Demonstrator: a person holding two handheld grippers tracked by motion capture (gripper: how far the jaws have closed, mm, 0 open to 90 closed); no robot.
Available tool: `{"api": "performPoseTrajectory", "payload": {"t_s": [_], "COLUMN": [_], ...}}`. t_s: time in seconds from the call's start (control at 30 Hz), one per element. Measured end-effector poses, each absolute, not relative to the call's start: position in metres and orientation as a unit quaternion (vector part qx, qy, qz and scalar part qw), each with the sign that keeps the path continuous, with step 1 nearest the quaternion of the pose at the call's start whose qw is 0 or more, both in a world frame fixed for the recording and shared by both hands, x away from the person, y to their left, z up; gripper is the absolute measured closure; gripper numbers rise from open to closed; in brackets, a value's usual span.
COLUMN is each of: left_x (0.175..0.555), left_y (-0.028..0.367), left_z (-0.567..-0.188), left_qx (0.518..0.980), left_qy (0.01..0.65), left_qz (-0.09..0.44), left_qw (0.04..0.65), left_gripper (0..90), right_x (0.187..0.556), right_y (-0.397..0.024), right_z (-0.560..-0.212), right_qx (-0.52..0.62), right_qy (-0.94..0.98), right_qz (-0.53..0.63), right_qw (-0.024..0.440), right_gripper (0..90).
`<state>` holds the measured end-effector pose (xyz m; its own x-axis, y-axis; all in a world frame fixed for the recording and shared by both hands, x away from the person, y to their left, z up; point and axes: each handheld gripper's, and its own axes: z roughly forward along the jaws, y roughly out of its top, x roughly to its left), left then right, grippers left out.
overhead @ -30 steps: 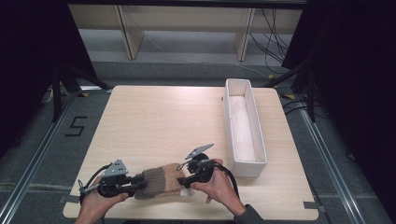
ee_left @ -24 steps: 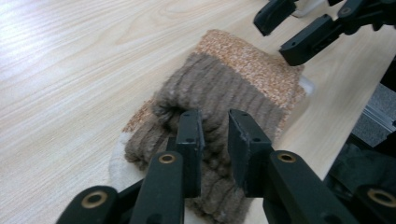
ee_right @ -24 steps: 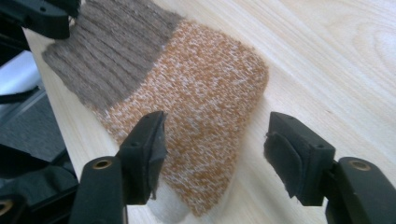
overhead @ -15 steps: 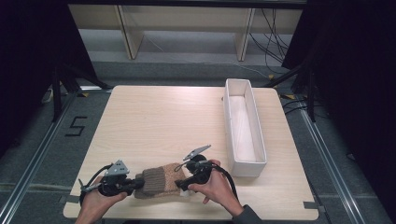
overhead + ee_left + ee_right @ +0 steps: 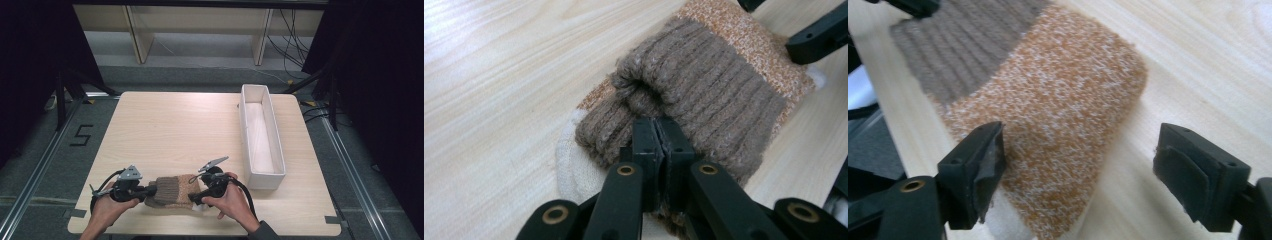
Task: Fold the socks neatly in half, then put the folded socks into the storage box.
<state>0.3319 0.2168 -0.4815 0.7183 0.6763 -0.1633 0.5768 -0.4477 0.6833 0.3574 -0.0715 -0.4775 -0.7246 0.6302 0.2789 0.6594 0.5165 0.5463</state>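
Pale wooden table (image 5: 200, 130), dark curtained room

Folded brown-orange knit sock (image 5: 172, 191), table's near edge

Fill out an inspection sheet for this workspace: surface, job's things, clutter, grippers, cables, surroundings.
Surface: light wooden table, bare across its far half.
Job's things: folded knit socks near the front edge, brown ribbed cuff toward the left gripper, orange speckled part toward the right gripper.
Clutter: long white tray along the right side; nothing seen inside.
Grippers: left gripper shut on the ribbed cuff; right gripper open, its jaws just widened, astride the orange end without pressing.
Cables: black leads trail from each gripper; more cables on the floor beyond.
Surroundings: shelving behind, dark curtains at both sides.
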Motion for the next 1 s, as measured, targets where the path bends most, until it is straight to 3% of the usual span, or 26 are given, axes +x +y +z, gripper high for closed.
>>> {"api": "performPoseTrajectory", "payload": {"t_s": [0.3, 0.63, 1.0], "left_x": [0.336, 0.337, 0.337], "left_y": [0.219, 0.217, 0.218], "left_z": [-0.484, -0.486, -0.489], "left_qx": [0.845, 0.844, 0.835], "left_qy": [0.373, 0.371, 0.379], "left_qz": [0.058, 0.052, 0.042], "left_qw": [0.380, 0.385, 0.397], "left_gripper": [87.0, 87.4, 88.0], "right_x": [0.359, 0.363, 0.369], "right_y": [-0.074, -0.067, -0.057], "right_z": [-0.480, -0.493, -0.503], "right_qx": [-0.371, -0.406, -0.414], "right_qy": [-0.866, -0.846, -0.833], "right_qz": [-0.335, -0.338, -0.358], "right_qw": [0.022, 0.076, 0.084], "right_gripper": [20.7, 15.9, 15.4]}}
